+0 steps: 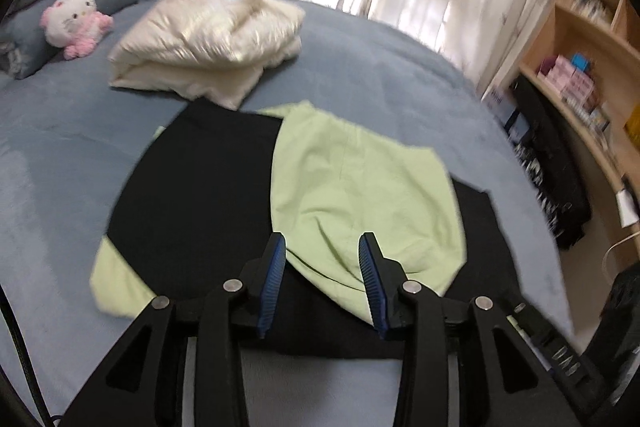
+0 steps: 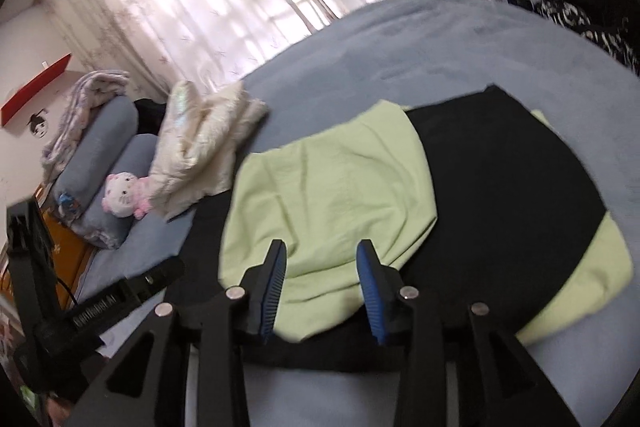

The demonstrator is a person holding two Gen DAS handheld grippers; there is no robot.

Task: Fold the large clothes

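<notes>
Jaws of both the left gripper and right gripper stand released, empty, above the garment, whose green panel lies directly ahead.

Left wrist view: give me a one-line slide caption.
Open left gripper above a black-and-green garment laid on the blue bed, cream folded jacket behind it.

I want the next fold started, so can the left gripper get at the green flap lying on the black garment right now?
Probably yes. The left gripper hangs open just above the green flap, which lies on top of the black garment with nothing over it.
</notes>
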